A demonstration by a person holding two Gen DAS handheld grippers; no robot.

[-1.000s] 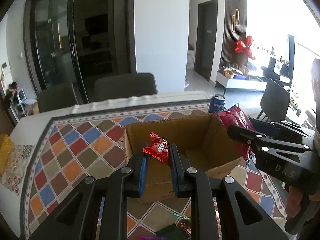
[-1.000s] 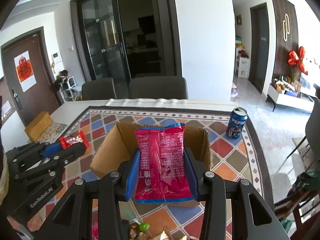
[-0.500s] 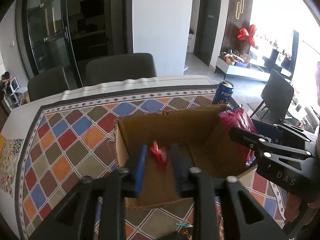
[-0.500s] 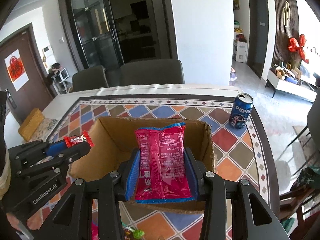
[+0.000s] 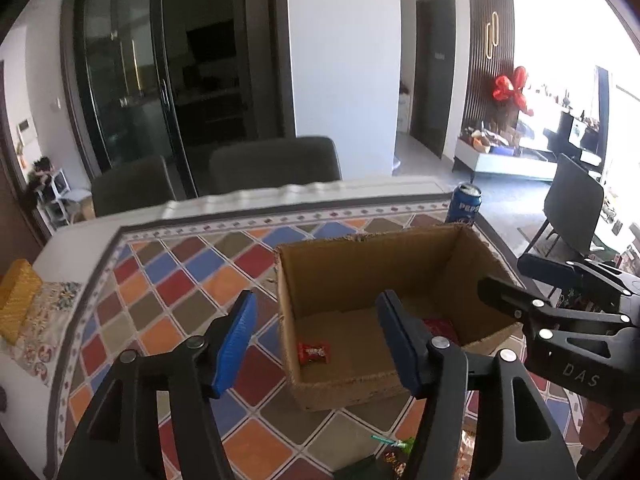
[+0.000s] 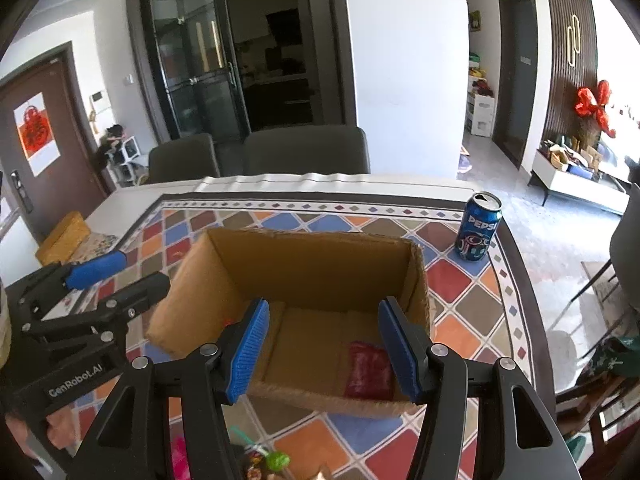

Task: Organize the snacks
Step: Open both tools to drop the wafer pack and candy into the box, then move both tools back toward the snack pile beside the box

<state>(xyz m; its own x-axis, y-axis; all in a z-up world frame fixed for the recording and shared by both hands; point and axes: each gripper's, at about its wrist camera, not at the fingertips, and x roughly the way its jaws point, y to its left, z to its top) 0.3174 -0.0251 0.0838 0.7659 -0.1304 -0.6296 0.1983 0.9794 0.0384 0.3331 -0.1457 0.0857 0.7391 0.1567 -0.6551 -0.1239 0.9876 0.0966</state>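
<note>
Two grippers over cardboard box (image 5: 384, 280), both empty. Left gripper (image 5: 316, 340): jaws just opened, now wide, nothing between pads; small red candy (image 5: 313, 353) lies on box floor ahead of and below its fingertips, near box's left wall. Right gripper (image 6: 322, 350): jaws also just opened, wide apart, pads clear of everything; pink snack packet (image 6: 369, 372) lies flat on box floor just ahead of its right finger. Pepsi can (image 6: 478, 227) stands upright beyond box, to far right of right gripper, on tiled tablecloth (image 6: 452, 276).
</note>
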